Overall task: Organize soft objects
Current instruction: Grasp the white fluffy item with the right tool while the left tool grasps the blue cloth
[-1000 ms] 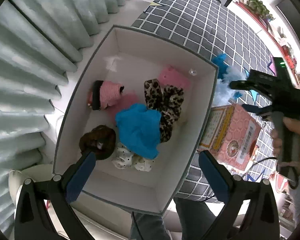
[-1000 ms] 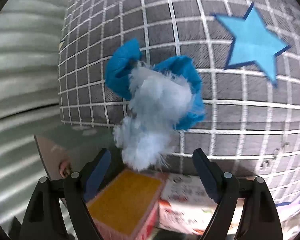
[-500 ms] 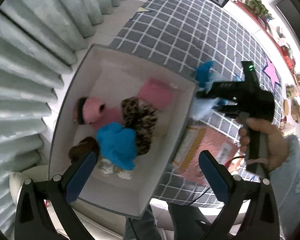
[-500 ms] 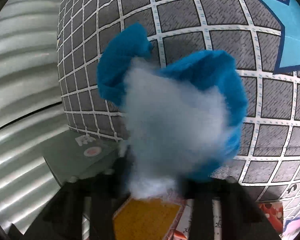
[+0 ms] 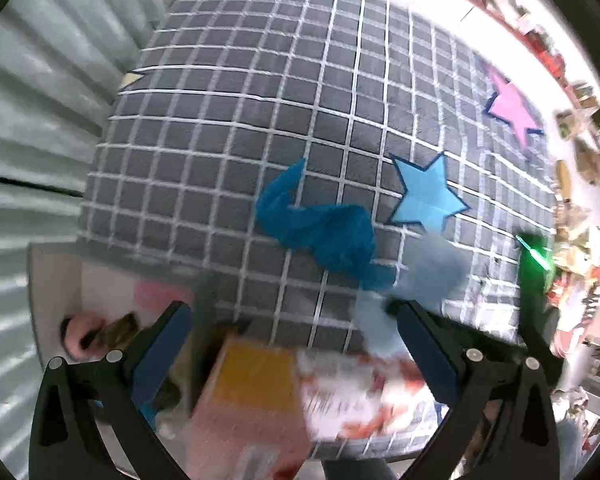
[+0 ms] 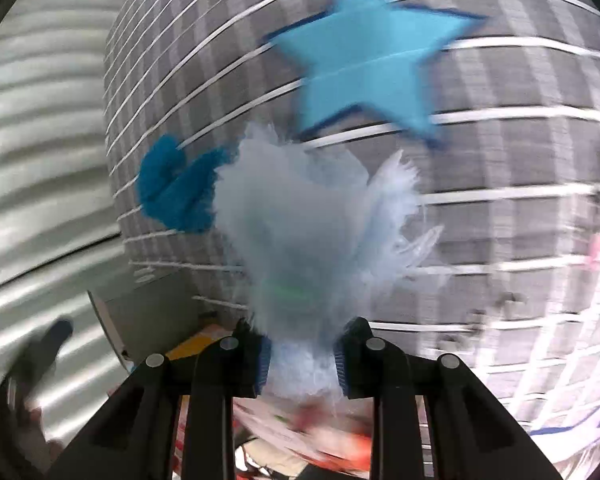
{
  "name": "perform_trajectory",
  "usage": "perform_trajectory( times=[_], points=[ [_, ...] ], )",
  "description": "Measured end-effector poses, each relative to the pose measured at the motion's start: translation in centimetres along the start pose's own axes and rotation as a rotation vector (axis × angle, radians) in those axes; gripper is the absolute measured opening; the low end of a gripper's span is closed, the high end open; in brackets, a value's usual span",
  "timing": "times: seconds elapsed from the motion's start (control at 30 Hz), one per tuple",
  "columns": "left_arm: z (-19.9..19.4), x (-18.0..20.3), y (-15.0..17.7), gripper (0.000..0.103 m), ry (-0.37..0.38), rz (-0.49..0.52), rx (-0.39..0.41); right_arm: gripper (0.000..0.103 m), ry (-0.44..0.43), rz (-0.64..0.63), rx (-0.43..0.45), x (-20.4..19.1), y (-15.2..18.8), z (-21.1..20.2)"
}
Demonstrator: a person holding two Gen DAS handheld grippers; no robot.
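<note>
So the right tongs are clamped on the pale fluffy puff, pinching its bottom edge so the rest fans out above the checked rug. The left tongs hang wide open with nothing in them, probably free for the blue cloth lying on the rug. The white box of soft stuff sits just left, likely where the puff goes.

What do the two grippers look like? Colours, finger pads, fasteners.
Left gripper: black frame with triangular cutouts, silver screws at the joints, smooth dark-blue pads on its fingers. Right gripper: same black frame and silver screws; its blue pads look ribbed.
</note>
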State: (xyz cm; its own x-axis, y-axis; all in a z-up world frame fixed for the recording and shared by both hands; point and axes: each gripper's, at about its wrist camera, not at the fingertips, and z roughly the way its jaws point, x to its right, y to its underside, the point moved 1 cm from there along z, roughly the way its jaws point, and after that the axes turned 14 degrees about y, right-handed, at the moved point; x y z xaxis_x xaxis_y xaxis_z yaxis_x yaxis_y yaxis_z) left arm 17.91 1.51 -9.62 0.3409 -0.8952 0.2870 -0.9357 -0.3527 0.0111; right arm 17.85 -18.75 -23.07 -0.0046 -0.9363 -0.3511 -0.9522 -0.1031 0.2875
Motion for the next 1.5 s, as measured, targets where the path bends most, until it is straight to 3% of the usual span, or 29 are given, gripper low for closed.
perform_trajectory(
  times=[0.13,0.3,0.33,0.4,0.5,0.67,0.8,0.83,0.97,1.17,1.23,1.3,1.4,1.43,1.47,1.5],
  points=[
    [5.3,0.8,-2.6,0.103,-0.025,-0.050,-0.073,0.028,0.027,0.035,0.029,4.3,0.7,-1.3],
    [11.0,-0.7,-4.4,0.103,-0.151,-0.103,-0.118,0.031,0.057,0.007,0.058,6.7,1.0,-2.3],
    [11.5,-1.1,-4.5,0.103,-0.153,-0.119,-0.122,0.036,0.067,-0.004,0.068,7.3,1.0,-2.6],
    [12.6,-1.7,-4.8,0.103,-0.157,-0.140,-0.121,0.080,0.111,-0.030,0.109,7.5,0.9,-2.9],
    [13.6,-1.2,-5.1,0.103,-0.167,-0.108,-0.117,0.083,0.180,-0.081,0.172,6.5,0.7,-2.8],
    [14.5,-0.4,-5.4,0.103,-0.145,-0.097,-0.105,0.083,0.321,-0.096,0.180,5.6,0.2,-1.3],
    [15.5,-0.9,-5.5,0.103,-0.074,-0.159,-0.106,0.102,0.359,-0.118,0.172,4.6,-0.2,-0.1],
    [15.7,-1.4,-5.3,0.103,-0.056,-0.176,-0.102,0.103,0.371,-0.130,0.167,4.2,-0.3,0.2],
    [15.8,-2.0,-4.7,0.103,-0.049,-0.181,-0.093,0.103,0.407,-0.093,0.156,3.3,-0.9,1.0],
    [15.7,-2.8,-4.9,0.103,-0.048,-0.198,-0.104,0.103,0.384,-0.051,0.137,3.0,-2.6,1.1],
    [15.1,-2.5,-4.8,0.102,-0.055,-0.191,-0.102,0.091,0.420,-0.073,0.151,3.4,-2.4,0.6],
    [14.9,-1.5,-4.7,0.094,-0.056,-0.169,-0.097,0.064,0.435,-0.120,0.179,3.2,-2.0,0.1],
    [13.9,0.8,-4.1,0.063,-0.056,-0.106,-0.090,0.031,0.397,-0.160,0.180,3.6,-1.8,-0.3],
    [13.7,1.2,-3.9,0.041,-0.057,-0.091,-0.095,0.029,0.384,-0.158,0.165,3.9,-1.9,-0.4],
    [13.6,1.6,-3.7,0.031,-0.056,-0.076,-0.105,0.029,0.375,-0.153,0.158,4.5,-2.0,-0.6],
    [13.5,1.9,-3.5,0.031,-0.057,-0.062,-0.107,0.029,0.366,-0.144,0.154,4.9,-2.0,-0.8]
  ],
)
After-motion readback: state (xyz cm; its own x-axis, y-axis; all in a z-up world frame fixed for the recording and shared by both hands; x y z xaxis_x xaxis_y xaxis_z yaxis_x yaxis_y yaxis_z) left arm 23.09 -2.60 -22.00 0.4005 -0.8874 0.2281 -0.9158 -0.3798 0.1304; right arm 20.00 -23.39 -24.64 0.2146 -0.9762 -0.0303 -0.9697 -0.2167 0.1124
